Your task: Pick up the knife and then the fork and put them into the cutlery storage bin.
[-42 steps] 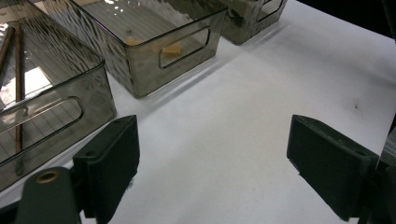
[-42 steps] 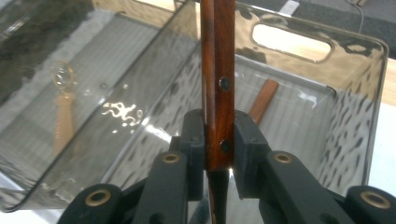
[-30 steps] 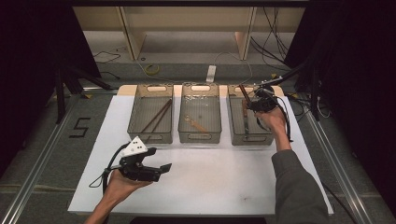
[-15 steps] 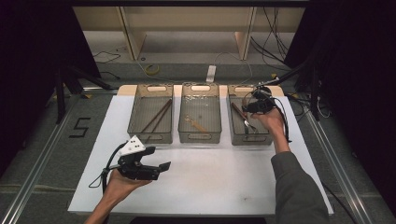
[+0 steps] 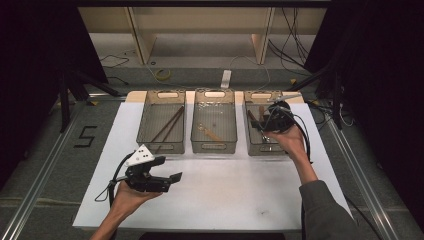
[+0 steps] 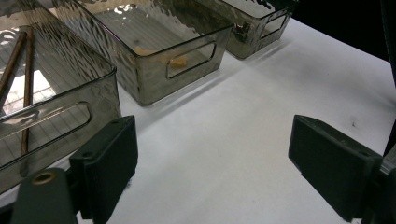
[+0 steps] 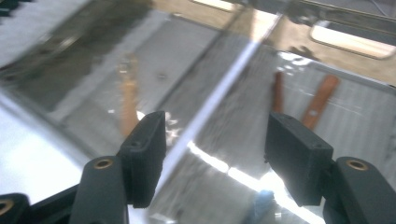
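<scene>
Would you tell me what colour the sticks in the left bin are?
Dark brown sticks, clearest in the high view.

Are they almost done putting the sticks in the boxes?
Partly. Brown sticks already lie in the left bin. The right gripper, its jaws just opening with nothing between them, hovers over the right bin. The left gripper waits open over the white table.

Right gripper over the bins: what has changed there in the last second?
The right gripper has pulled back toward the person over the right bin, its jaws just been opening with nothing between them; the brown sticks it held a second ago now lie in that bin. The left gripper and the other bins stayed put.
</scene>
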Motion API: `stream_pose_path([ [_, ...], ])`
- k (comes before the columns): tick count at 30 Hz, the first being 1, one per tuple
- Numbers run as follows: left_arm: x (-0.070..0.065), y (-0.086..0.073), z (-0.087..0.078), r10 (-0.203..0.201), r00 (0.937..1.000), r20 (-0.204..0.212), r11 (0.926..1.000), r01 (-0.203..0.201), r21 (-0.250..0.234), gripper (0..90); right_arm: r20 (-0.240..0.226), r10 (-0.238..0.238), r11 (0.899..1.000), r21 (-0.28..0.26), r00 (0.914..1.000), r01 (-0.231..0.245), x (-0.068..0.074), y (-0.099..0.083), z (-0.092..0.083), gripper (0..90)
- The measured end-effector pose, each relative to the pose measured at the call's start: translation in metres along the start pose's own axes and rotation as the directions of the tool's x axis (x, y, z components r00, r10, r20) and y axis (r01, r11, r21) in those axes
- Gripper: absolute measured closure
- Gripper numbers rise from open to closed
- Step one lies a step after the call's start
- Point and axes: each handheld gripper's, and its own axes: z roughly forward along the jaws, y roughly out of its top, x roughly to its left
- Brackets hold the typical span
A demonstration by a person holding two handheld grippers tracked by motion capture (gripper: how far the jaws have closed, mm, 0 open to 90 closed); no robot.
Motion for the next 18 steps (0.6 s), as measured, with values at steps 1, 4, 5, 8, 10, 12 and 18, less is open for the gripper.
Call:
stream_pose_path([
  [1,0.000,0.000,0.000,0.000,1.0000,0.001,1.0000,0.000,-0.001,15.1,-0.008,-0.004,1.000,-0.009,1.0000,0.004,0.004,-0.002,-0.003,38.2],
  [4,0.000,0.000,0.000,0.003,1.0000,0.001,1.0000,-0.003,0.000,15.1,-0.037,-0.027,0.999,-0.041,0.9989,0.026,0.017,-0.008,-0.013,36.9],
  [5,0.000,0.000,-0.001,0.001,1.0000,0.000,1.0000,-0.001,-0.002,15.1,-0.046,-0.036,0.998,-0.050,0.9983,0.034,0.021,-0.011,-0.017,36.2],
  [8,0.000,-0.001,-0.001,-0.004,1.0000,0.002,1.0000,0.004,-0.005,15.1,-0.067,-0.066,0.995,-0.079,0.9955,0.061,0.032,-0.019,-0.029,34.3],
  [10,0.000,0.000,-0.001,-0.001,1.0000,0.002,1.0000,0.001,-0.003,15.1,-0.080,-0.070,0.994,-0.090,0.9943,0.063,0.038,-0.025,-0.035,34.0],
  [12,-0.001,0.000,0.000,-0.002,1.0000,0.004,1.0000,0.002,-0.002,15.1,-0.096,-0.082,0.992,-0.103,0.9920,0.072,0.043,-0.031,-0.039,33.6],
  [18,0.000,-0.001,0.001,-0.005,1.0000,0.000,1.0000,0.005,0.002,15.1,-0.145,-0.096,0.987,-0.138,0.9848,0.076,0.055,-0.048,-0.044,30.7],
])
